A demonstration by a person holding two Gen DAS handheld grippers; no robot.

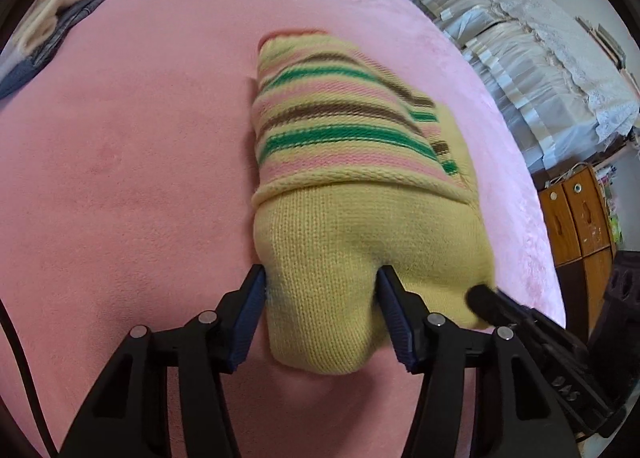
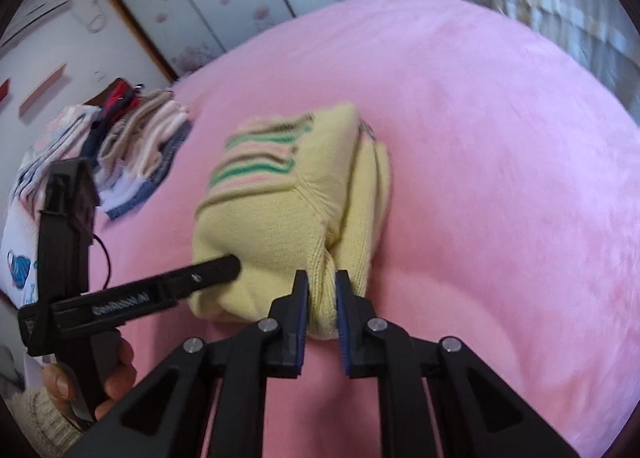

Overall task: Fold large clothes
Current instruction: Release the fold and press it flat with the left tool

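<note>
Black tool [image 2: 322, 278], blue pads [image 2: 343, 298], silver screws, cream knit sleeve [image 2: 36, 422]

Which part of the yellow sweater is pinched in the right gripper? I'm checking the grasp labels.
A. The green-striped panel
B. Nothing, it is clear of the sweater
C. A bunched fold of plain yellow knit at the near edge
C: in the right wrist view the right gripper squeezes a bunched ridge of plain yellow knit of the sweater; the stripes lie farther off.

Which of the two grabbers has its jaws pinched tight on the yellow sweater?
The right gripper: its jaws squeeze a narrow bunch of the yellow sweater. The left gripper stands wider, straddling a broad fold of knit.
</note>
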